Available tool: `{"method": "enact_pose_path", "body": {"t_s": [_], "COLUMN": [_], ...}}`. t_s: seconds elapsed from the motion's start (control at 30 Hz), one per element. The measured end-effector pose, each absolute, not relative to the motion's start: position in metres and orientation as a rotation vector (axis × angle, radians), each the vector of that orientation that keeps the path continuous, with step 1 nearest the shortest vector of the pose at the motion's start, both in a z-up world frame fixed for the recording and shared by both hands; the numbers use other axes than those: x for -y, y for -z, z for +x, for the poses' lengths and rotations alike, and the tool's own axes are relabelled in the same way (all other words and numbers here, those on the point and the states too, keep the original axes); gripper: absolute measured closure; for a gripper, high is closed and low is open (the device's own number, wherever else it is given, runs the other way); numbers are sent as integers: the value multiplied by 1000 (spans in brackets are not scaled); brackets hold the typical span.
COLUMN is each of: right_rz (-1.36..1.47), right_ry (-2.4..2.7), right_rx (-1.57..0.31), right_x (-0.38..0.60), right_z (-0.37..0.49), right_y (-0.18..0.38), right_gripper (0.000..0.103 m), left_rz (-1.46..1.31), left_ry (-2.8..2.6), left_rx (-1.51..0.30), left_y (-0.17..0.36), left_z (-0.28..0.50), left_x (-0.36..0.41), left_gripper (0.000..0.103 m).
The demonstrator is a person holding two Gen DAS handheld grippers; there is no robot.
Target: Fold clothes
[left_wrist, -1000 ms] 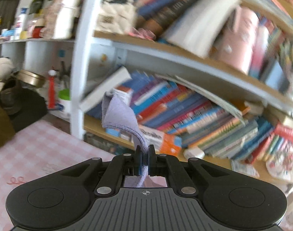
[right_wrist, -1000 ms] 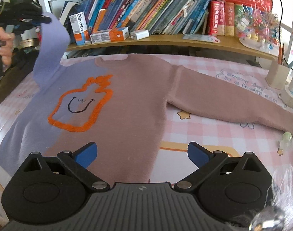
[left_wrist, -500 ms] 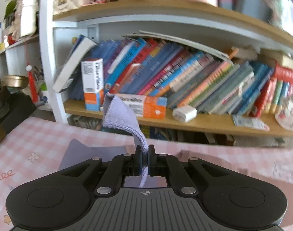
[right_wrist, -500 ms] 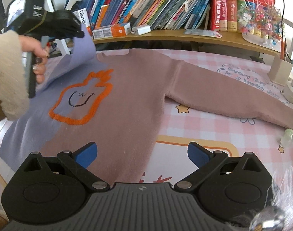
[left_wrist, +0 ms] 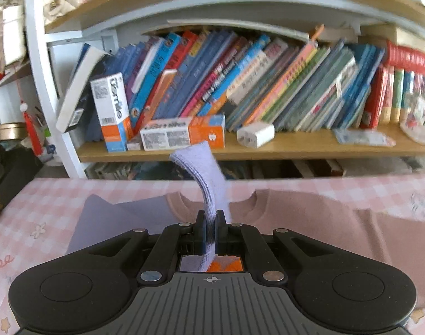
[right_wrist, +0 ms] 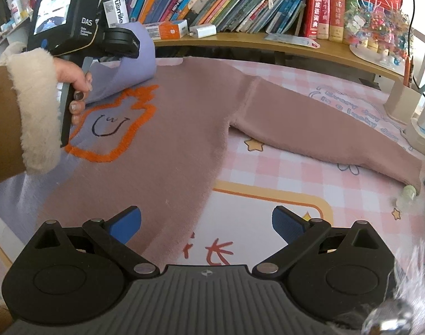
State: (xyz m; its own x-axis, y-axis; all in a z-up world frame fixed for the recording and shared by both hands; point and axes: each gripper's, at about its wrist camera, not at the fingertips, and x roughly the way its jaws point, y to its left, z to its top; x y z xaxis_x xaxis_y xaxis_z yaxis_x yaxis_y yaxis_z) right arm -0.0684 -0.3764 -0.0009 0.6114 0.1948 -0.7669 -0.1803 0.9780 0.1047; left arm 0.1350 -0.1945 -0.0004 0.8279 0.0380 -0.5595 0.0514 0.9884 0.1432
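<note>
Table (right_wrist: 282, 173), pink checked cloth: carries the sweater (right_wrist: 184, 128), spread flat, mauve-pink with a lilac left side and an orange-outlined face motif.

Right wrist view only: the sweater's right sleeve (right_wrist: 324, 136) stretched out toward the table edge; a person's hand (right_wrist: 72, 83) in a fleece-cuffed sleeve gripping the left claw's handle; a beige pen holder (right_wrist: 402, 97) with pencils standing in it, at the far right.

Left wrist view only: the neckline (left_wrist: 212, 198) just ahead of the claw.

Bookshelf (left_wrist: 268, 150) behind the table: leaning books, toothpaste boxes, a white charger (left_wrist: 255, 135).

Left claw (left_wrist: 209, 230): closed on the lilac sleeve cuff (left_wrist: 204, 173), raised and folded over the sweater's chest.

Right claw (right_wrist: 206, 223): jaws wide apart, empty, above the sweater's hem.
</note>
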Motion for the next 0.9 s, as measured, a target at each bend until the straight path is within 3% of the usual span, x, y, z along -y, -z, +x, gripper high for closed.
{"method": "enact_pose_path", "body": {"t_s": [0.13,0.2,0.3,0.77,0.83,0.9], "right_rz": [12,11,14,70,76,80], "right_ry": [-204,-206,-220,-261,-268,-271], "right_rx": [-887,-883,-873,-848,-851,-856], "right_x": [377,376,371,361,360,358], "right_z": [-70,-70,-68,-55,-54,-54], "right_y": [1,0,-2,-2,-1,1], "right_gripper": [2,2,2,2,2,3], "left_rz": [191,181,153,101,129,151], "left_ry": [101,174,216,-205,-235,-250], "left_rx": [-679,-691,-680,-751,-773,-786], "left_y": [12,12,5,-8,-4,0], "left_z": [136,127,108,18,9,2], "left_x": [204,206,194,36,24,15], "left_gripper": [85,68,63,63,58,42]}}
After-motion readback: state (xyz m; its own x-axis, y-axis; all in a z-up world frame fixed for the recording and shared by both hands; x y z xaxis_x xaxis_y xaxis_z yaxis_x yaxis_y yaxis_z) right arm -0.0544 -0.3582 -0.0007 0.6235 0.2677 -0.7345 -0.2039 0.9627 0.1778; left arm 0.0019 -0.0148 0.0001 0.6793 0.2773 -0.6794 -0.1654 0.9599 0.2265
